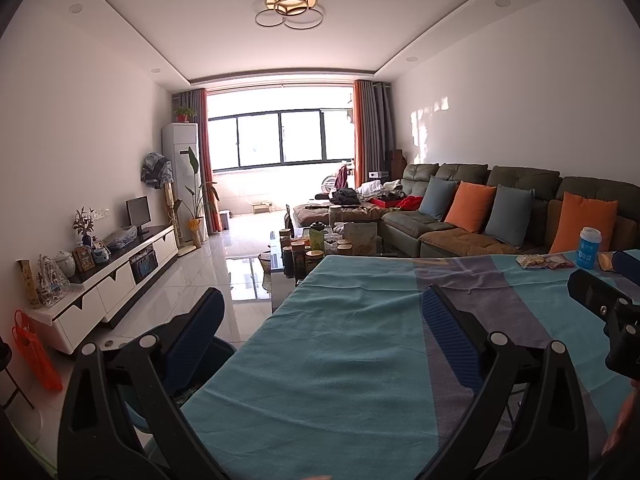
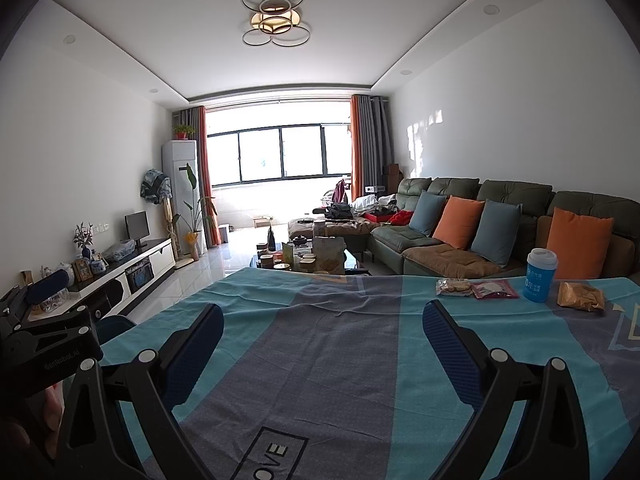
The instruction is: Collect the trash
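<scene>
Tablecloth (image 2: 320, 380) lettering "OVE", partly cut off

Daylight flooding through the far window (image 1: 280, 140), blown out to white there, glare on the glossy floor (image 1: 240, 248), sun patch on the right wall (image 2: 424, 136), dim foreground, strong fisheye bending, dark vignetted corners, near edges soft

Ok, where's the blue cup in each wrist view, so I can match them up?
Left wrist: blue cup at far right, upright on the tablecloth, behind the wrappers.
Right wrist: blue cup right of centre, between the red wrapper and the crumpled yellow wrapper.
Shared landmark: orange cushion behind it.
</scene>
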The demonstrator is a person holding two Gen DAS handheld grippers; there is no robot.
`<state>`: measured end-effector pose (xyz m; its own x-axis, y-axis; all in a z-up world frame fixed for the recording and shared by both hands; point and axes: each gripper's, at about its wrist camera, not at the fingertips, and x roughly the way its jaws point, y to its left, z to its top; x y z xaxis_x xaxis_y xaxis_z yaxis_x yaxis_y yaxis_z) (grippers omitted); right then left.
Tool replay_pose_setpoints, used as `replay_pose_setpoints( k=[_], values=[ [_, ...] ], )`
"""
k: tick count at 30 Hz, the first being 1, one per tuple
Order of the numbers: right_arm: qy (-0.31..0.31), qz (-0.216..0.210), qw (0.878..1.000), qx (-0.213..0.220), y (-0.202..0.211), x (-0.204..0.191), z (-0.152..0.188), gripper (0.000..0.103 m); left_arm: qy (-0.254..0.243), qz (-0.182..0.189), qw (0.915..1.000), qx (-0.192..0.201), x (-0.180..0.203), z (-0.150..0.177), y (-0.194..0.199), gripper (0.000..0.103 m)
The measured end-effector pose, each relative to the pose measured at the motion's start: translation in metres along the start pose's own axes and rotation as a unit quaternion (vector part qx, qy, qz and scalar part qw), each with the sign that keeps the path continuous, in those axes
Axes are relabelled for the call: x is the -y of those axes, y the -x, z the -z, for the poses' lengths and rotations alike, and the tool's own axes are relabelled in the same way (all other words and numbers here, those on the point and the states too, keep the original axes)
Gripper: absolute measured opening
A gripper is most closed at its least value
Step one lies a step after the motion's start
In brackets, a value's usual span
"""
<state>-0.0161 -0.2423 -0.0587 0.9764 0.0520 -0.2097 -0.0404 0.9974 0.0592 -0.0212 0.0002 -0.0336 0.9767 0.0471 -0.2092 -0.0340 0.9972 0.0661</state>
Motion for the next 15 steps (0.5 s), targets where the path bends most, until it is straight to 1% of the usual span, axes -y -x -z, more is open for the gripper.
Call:
replay_pose_setpoints(
  k=[4,8,9,12,14,15],
  values=[
    [0.000,0.001,1.000,0.000,-0.001,-0.001,0.001,0.096,-0.003,0.011,0.9999,-0.004,0.001,0.003,-0.003,0.097],
    [-0.001,0.001,1.000,-0.004,0.000,0.000,0.002,0.096,-0.002,0.021,0.9995,-0.023,0.004,0.004,-0.009,0.097],
    [-0.001,0.002,1.000,-0.005,0.000,0.002,0.002,0.096,-0.002,0.024,0.9991,-0.035,0.005,0.004,-0.014,0.097],
    [-0.005,0.007,1.000,-0.014,0.000,0.010,0.002,0.096,0.005,0.050,0.9953,-0.082,0.006,0.006,-0.034,0.097],
    [-0.006,0.017,1.000,-0.024,-0.002,0.018,0.002,0.096,0.009,0.075,0.9897,-0.122,0.008,0.009,-0.053,0.097],
    [-0.006,0.021,0.999,-0.033,-0.004,0.023,0.002,0.096,0.009,0.080,0.9864,-0.144,0.010,0.010,-0.064,0.097]
  ],
)
